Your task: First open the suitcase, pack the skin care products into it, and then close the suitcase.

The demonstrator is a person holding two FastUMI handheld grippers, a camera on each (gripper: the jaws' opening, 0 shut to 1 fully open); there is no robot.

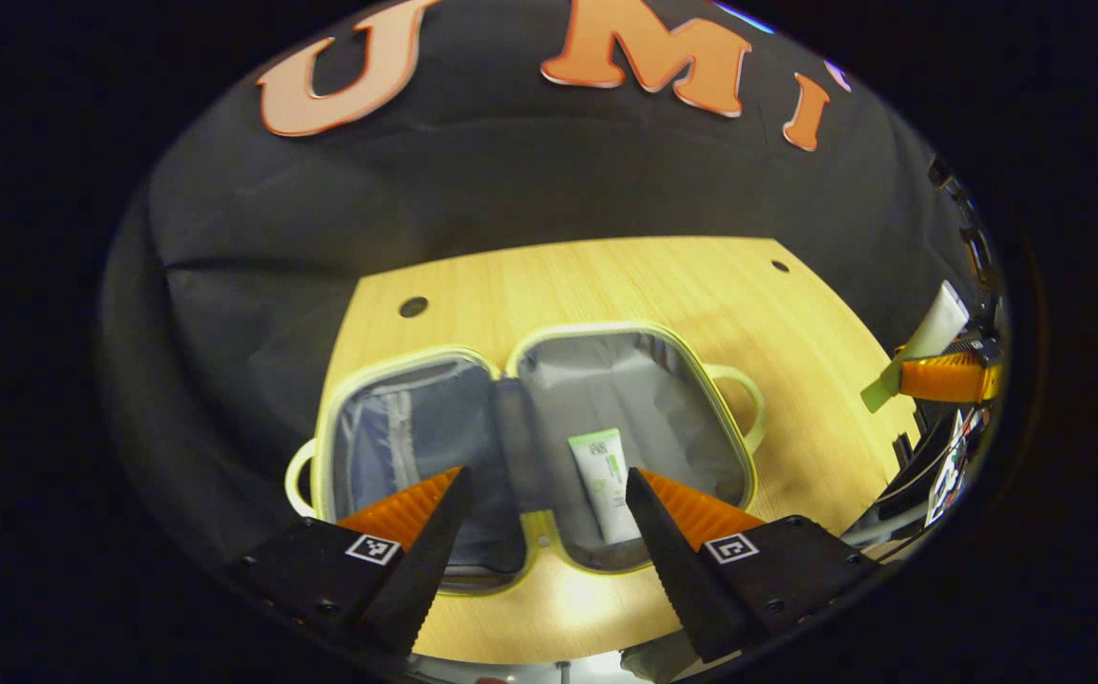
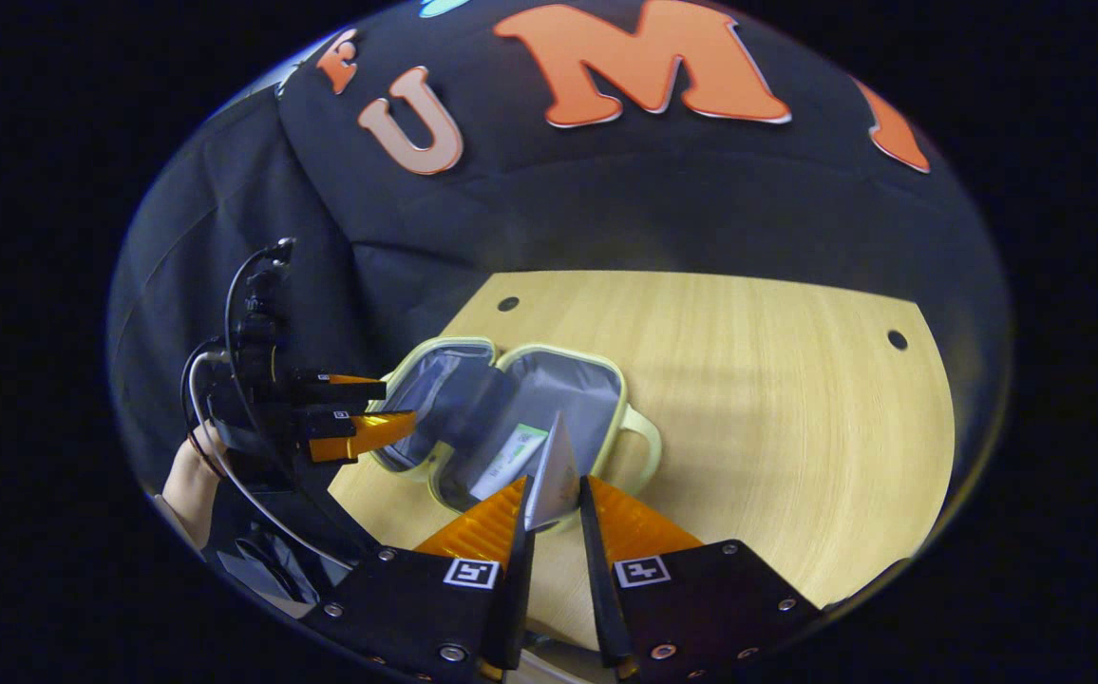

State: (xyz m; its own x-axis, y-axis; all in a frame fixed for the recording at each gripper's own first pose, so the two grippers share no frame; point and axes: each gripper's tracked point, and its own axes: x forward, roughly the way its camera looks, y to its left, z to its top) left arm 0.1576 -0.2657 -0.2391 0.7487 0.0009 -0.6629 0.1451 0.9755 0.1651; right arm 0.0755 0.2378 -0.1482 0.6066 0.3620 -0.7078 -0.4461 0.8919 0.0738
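Suitcase (image 1: 530, 437) open flat, centre frame in left gripper view, one tube (image 1: 604, 484) already inside its right half. We hold left gripper (image 1: 544, 513) wide, empty. Right gripper (image 2: 554, 513) pinches second tube (image 2: 557, 475), long axis upright; suitcase (image 2: 511, 418) just beyond, slightly left, so right hand nearer.

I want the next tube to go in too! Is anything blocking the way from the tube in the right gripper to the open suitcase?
Nothing visible blocks it. The right gripper is shut on a tube above the near edge of the open suitcase. One tube already lies inside, with bare lining beside it. The left gripper hangs open at the case's other side.
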